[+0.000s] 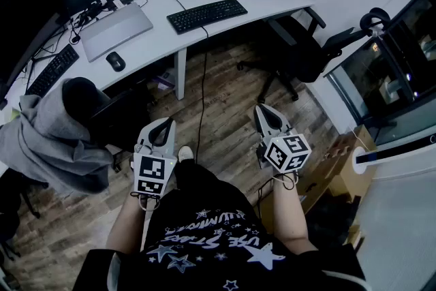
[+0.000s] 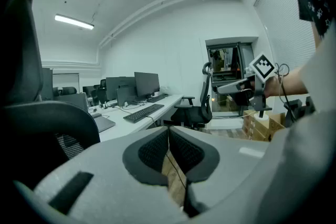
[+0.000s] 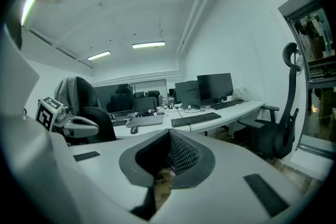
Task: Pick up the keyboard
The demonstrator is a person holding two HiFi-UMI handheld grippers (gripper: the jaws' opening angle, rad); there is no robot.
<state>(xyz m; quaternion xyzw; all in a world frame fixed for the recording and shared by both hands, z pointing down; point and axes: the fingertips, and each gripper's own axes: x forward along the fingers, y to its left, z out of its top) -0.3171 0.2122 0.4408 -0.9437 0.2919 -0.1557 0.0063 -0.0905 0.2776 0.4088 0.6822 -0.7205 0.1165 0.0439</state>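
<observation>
Left gripper and right gripper: both shut, holding nothing, low over the wood floor. Nearest black keyboard far off at 12 o'clock, flat on the white worktop. Best to step close, open wide, then pinch its two short ends. Mind the hanging cord and the chair at 2 o'clock.

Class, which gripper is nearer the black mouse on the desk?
Left. In the head view the left gripper is over the floor, below and slightly right of the mouse; the right gripper is farther right.
</observation>
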